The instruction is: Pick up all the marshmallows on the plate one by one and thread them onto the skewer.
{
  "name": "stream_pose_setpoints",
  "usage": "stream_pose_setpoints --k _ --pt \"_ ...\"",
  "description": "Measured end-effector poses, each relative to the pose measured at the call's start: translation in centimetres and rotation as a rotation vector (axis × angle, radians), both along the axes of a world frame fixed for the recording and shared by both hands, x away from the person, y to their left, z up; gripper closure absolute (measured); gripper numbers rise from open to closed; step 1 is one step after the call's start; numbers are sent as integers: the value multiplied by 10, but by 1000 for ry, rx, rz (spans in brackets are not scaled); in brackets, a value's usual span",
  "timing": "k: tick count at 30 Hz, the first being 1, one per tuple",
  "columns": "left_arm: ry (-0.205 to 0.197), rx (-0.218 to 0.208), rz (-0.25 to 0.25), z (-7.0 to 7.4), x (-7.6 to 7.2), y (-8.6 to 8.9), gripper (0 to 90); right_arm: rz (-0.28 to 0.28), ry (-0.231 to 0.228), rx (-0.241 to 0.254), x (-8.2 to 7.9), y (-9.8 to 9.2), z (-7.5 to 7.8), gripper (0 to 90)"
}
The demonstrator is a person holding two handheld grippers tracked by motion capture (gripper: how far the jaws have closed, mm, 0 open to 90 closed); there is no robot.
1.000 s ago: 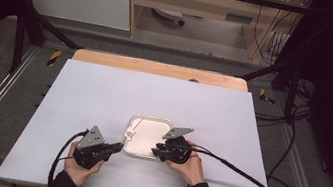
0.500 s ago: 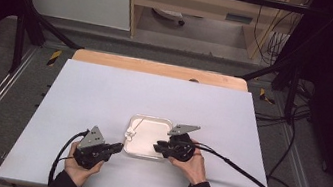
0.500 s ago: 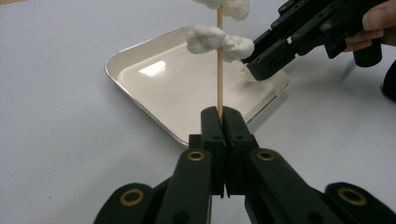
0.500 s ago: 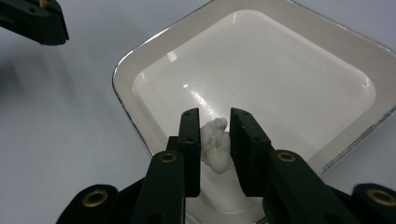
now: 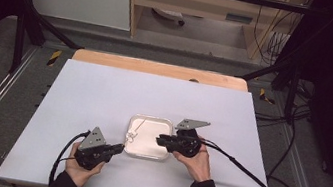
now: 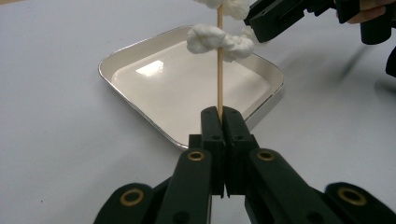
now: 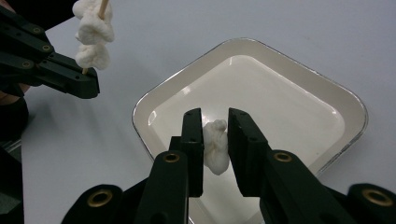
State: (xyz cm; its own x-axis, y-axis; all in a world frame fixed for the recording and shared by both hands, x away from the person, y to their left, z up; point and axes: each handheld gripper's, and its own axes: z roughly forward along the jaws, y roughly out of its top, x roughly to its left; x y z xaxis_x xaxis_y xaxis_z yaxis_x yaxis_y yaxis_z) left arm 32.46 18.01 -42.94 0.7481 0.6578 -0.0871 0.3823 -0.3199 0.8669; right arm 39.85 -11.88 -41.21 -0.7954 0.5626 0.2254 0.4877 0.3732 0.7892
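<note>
A thin wooden skewer (image 6: 220, 79) stands upright with my left gripper (image 6: 222, 112) shut on its lower end. White marshmallows (image 6: 219, 39) are threaded on it higher up. In the high view this gripper (image 5: 120, 148) sits at the near left corner of the white tray (image 5: 150, 118). My right gripper (image 7: 215, 116) hangs over the tray (image 7: 299, 60), shut on a single white marshmallow (image 7: 215, 144) pinched between its pads and lifted off the tray floor. In the high view the right gripper (image 5: 160, 139) reaches over the tray's right side, pointing at the skewer (image 5: 133, 133).
The tray lies on a white tabletop (image 5: 103, 98) with a wooden strip (image 5: 158, 68) along the far edge. Black cables (image 5: 243, 169) trail from both grippers toward the table's near side. Metal frame rails (image 5: 24, 20) flank the table.
My right gripper has risen a little above the tray with the marshmallow between its jaws. The left gripper and its skewer have stayed where they were.
</note>
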Motion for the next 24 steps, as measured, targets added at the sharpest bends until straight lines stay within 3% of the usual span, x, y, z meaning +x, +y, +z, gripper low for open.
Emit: stream_pose_setpoints --k 10,20,24 --pt "0 -1 0 0 0 1 891 6 46 -103 4 12 -31 775" --pt "0 -1 1 0 0 0 891 24 16 -158 1 13 -37 691" --pt "-1 0 0 0 0 0 891 27 2 -170 0 13 -37 740"
